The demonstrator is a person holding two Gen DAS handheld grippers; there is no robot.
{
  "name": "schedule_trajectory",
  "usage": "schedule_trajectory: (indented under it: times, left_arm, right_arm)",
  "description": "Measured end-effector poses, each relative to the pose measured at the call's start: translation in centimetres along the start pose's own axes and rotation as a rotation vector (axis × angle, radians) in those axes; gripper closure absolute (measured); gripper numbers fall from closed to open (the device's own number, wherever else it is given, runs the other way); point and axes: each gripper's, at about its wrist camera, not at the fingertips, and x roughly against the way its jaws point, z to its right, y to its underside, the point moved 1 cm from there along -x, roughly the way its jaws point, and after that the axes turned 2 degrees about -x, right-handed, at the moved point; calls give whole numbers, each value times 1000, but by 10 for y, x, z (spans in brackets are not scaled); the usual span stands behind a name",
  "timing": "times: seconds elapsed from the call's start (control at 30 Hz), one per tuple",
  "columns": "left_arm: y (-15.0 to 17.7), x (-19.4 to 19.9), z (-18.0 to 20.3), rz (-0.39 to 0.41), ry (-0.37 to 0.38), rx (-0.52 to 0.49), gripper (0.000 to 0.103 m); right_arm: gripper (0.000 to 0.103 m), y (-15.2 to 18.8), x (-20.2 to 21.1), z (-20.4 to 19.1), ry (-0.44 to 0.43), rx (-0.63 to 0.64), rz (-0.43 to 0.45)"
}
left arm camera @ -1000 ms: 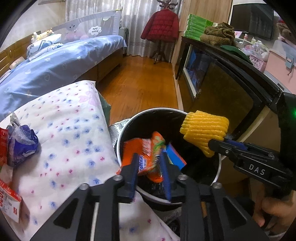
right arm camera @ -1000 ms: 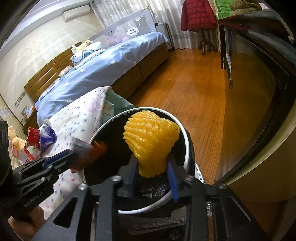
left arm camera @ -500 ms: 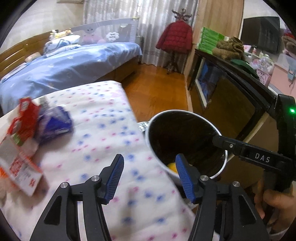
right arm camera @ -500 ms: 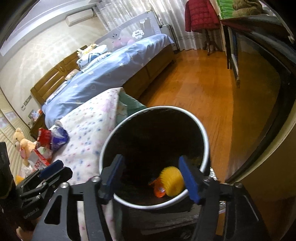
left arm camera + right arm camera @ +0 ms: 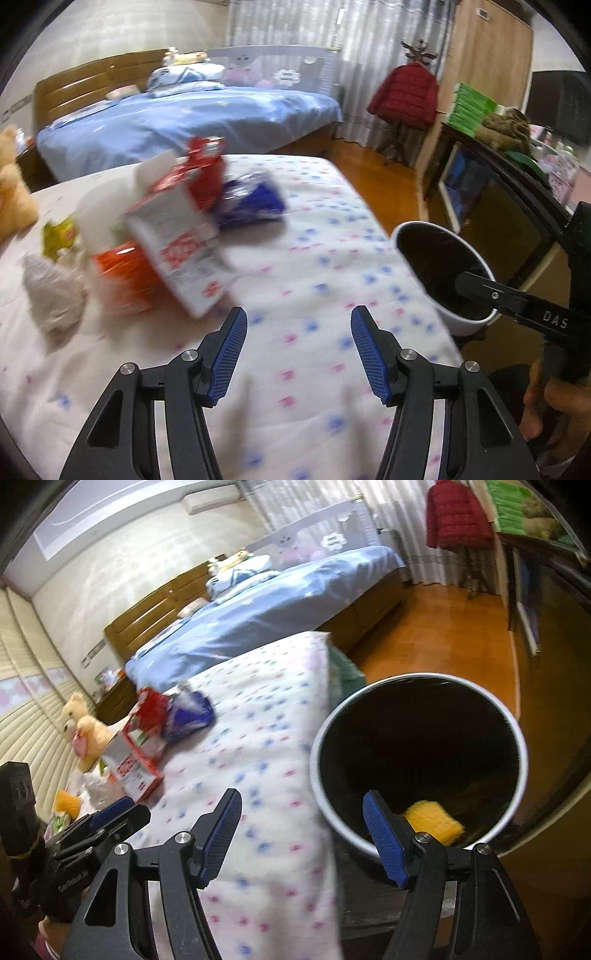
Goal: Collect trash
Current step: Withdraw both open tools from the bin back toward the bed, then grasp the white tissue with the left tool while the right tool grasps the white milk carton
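Both tools empty right now: left gripper [image 5: 299, 349] has its blue pads spread wide over bare flowered quilt [image 5: 314, 280], nothing between them; right gripper [image 5: 301, 836] likewise wide and carrying nothing, one pad over the quilt edge and the other in front of the bin rim. Step in hand reads as the return leg between a drop-off and the next pickup, aiming at the pile, not yet at it. Just past the right gripper, the trash bin [image 5: 321, 716] stands beside the bed edge, black liner inside, a yellow ribbed foam piece [image 5: 434, 821] lying at the bottom, so some trash is already in. Further out on the quilt, well apart from both grippers, sits the remaining pile: a red-and-white carton [image 5: 177, 240] tilted on its side, nearest to the left gripper; a blue wrapper [image 5: 251, 203] touching it behind; a red packet [image 5: 205, 151] on top; a crumpled pale wad [image 5: 51, 291] and a yellow-green wrapper [image 5: 61, 236] to the left; all blurred, edges hard to read. Teddy bear [image 5: 83, 727] beyond, likely not trash. Next move, as a guess: left gripper carries on up to the carton, lines pads across a narrow edge, closes; right goes for the blue wrapper. Carton is light and may skid on soft quilt
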Motion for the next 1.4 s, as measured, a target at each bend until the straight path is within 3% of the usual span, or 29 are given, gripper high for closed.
schedule_trajectory:
  times: [0.63, 0.93, 1.1, 1.4]
  left_arm:
    - [54, 86, -64, 15, -179, 181, 45]
    - [45, 90, -76, 15, -223, 238, 45]
    - [39, 88, -84, 8, -242, 257, 40]
    - [14, 60, -109, 6, -261, 245, 37]
  right_arm:
    - [30, 30, -46, -101, -173, 144, -109]
    - [30, 32, -69, -142, -226, 218, -141]
    - [30, 27, -82, -160, -255, 247, -140]
    - [29, 14, -108, -186, -228, 315, -131]
